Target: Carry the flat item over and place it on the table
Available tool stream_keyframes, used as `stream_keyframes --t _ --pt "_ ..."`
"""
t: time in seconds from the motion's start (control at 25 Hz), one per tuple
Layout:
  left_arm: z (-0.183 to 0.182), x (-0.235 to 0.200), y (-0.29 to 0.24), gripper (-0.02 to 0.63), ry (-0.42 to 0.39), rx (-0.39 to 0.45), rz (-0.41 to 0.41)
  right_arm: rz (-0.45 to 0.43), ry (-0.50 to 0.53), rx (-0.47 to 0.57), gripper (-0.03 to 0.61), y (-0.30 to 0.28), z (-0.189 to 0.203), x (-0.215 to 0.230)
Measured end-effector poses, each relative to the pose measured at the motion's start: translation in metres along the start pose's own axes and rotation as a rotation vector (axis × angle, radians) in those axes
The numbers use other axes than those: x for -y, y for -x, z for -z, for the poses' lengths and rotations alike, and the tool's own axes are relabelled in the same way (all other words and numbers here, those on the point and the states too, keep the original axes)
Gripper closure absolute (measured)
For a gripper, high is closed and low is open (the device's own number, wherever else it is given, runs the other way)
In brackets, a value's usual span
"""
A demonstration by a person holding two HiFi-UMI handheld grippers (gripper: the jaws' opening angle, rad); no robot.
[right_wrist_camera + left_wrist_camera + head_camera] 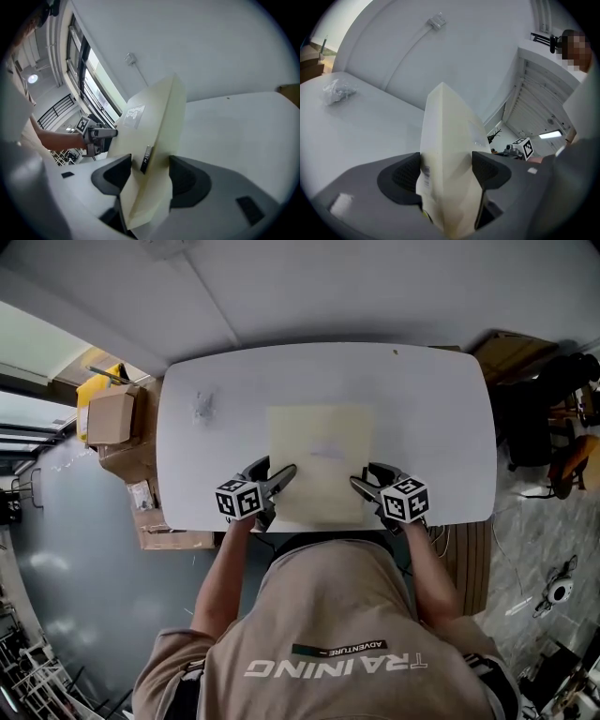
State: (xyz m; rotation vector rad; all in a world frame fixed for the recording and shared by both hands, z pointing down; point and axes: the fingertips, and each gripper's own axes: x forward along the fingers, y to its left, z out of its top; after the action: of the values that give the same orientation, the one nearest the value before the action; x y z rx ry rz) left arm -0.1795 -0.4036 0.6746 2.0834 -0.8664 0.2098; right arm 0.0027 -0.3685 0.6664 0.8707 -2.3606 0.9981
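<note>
The pale cream flat rectangular package (321,460) appears light and semi-stiff, and slight flex is likely. Grip it at the 2 near corners. It sits level over the white rounded table (422,409), at the near edge; contact with the surface cannot be confirmed. The left gripper (281,474) and right gripper (364,482) each clamp 1 near corner, jaws narrowed onto the package.

The flat item (321,460) lies over the table (431,427), between left hand-held gripper (281,474) and right hand-held gripper (364,482).
</note>
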Motion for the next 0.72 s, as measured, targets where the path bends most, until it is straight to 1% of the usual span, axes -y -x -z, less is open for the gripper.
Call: stream_keyframes --t 0.24,0.52,0.64,0.72 --pt "0.015 -0.019 -0.016 0.282 0.090 -0.040 -0.040 -0.031 -0.070 -0.050 0.321 -0.016 0.008 0.019" --pt "0.045 -0.036 -0.026 0.282 0.211 -0.113 -0.106 -0.059 -0.158 -0.147 0.321 -0.028 0.029 0.033" --pt "0.052 -0.047 -0.029 0.282 0.240 -0.132 -0.148 -0.064 -0.169 -0.171 0.321 -0.035 0.032 0.038" --pt "0.053 -0.043 -0.031 0.282 0.252 -0.134 -0.145 -0.068 -0.174 -0.178 0.321 -0.036 0.036 0.040"
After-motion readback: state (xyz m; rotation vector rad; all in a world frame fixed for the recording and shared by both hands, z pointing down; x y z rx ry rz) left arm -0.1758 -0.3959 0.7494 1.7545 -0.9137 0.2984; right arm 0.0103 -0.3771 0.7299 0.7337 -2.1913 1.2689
